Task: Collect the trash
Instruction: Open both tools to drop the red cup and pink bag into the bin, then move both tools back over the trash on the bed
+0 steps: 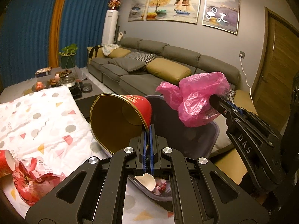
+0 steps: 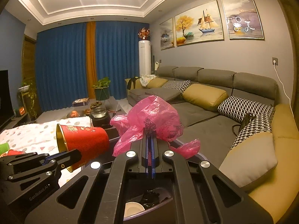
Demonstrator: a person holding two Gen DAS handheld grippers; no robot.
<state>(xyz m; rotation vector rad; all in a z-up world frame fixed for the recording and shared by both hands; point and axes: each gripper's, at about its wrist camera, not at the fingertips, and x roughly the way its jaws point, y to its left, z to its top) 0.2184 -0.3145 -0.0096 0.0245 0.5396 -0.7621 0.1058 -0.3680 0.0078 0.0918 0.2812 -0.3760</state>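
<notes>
My left gripper (image 1: 149, 130) is shut on the rim of a red paper tub (image 1: 119, 120) with a gold inside, held tilted on its side above a dark bin (image 1: 186, 140). The tub also shows in the right wrist view (image 2: 84, 140). My right gripper (image 2: 150, 136) is shut on a crumpled pink plastic bag (image 2: 149, 119), held above the same bin; the bag shows in the left wrist view (image 1: 196, 97). A white cup (image 1: 147, 182) and scraps lie in the bin. A red crumpled wrapper (image 1: 31, 183) and a red cup (image 1: 6, 163) lie on the patterned cloth (image 1: 37, 123).
A grey sofa (image 2: 205, 112) with yellow and checked cushions runs along the right wall. A dark coffee table (image 1: 74, 85) with a glass teapot, fruit and a box stands behind the cloth. A plant and blue curtains are at the back.
</notes>
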